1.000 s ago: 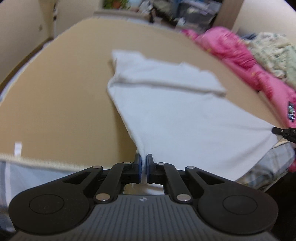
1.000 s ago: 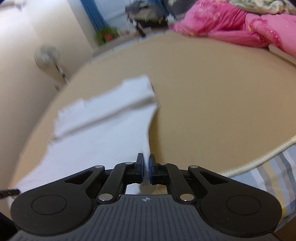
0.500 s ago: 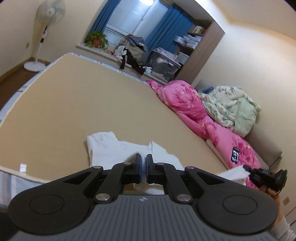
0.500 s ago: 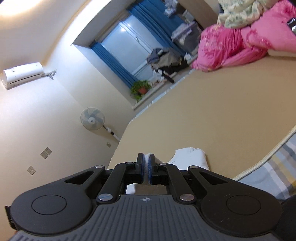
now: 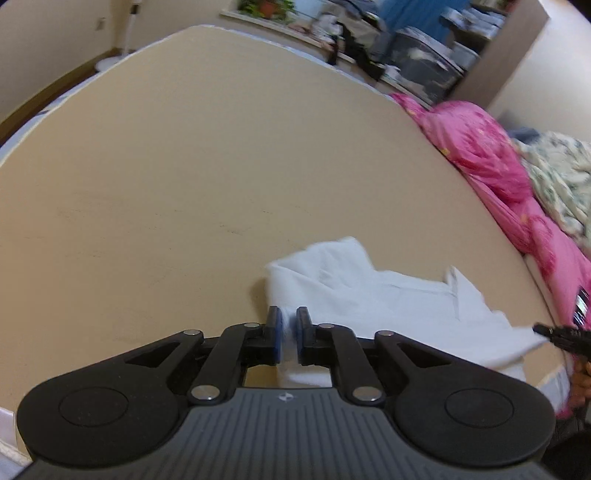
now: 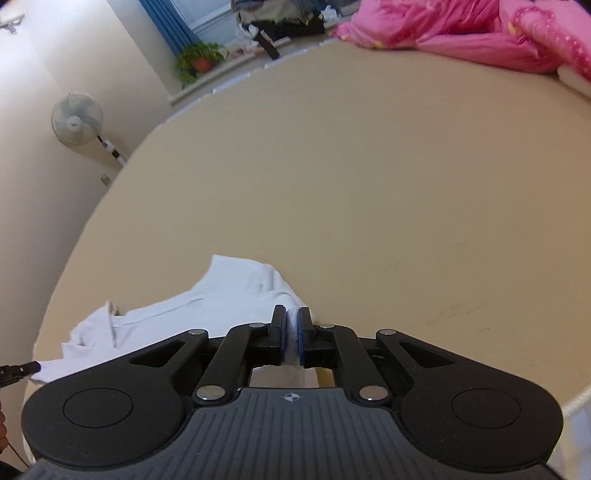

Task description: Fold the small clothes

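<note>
Both garment [image 5: 388, 295] corners hidden between jaws

White shirt [image 5: 369, 295] on tan bed [image 5: 184, 166]
Pink quilt [image 5: 487, 158] w/ a cream floral blanket [image 5: 557, 177] behind, blue curtains [image 6: 166, 22], black grippers w/ blue pads [image 5: 277, 334].

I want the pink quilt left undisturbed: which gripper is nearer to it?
Right. The right gripper holds a corner of the white shirt close beside the pink quilt; the left gripper, jaws just opening with cloth between them, is farther away.
</note>
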